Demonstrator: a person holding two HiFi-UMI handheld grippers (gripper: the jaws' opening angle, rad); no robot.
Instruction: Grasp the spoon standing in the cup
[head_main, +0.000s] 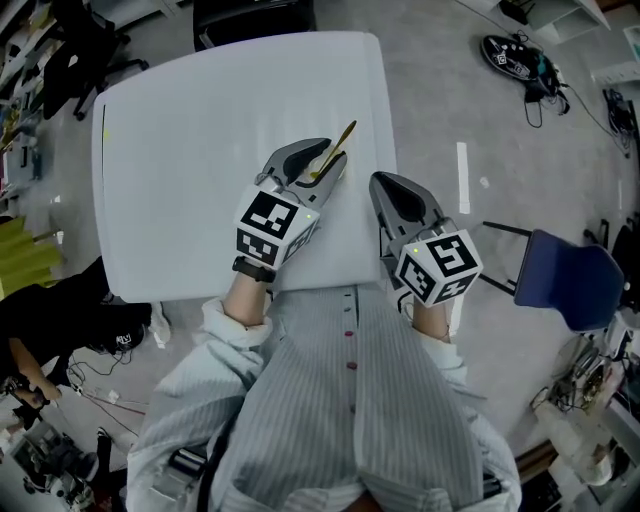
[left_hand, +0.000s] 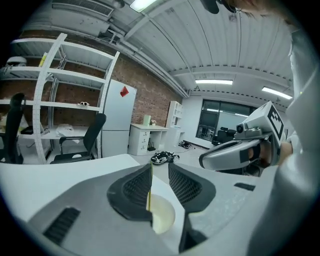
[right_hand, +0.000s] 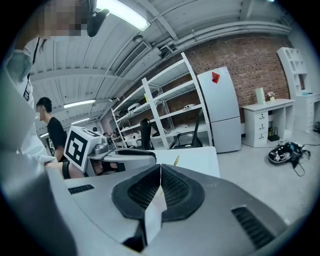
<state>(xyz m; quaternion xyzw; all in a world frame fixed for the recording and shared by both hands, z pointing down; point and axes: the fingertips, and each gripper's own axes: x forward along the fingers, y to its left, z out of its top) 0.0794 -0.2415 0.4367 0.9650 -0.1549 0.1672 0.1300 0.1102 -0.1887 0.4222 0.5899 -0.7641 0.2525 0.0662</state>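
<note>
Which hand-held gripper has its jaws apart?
The left hand-held gripper: jaws apart, spoon between them. The right hand-held gripper has its jaws together.

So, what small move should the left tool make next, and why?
Probably close the left tool on the spoon: its jaws stand apart, with the thin gold handle between them, close beside one pad, above the pale cup. Nothing looks gripped yet.

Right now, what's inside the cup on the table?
A gold spoon stands in the cup, handle leaning out. The left gripper covers most of the cup, hiding anything else inside.
</note>
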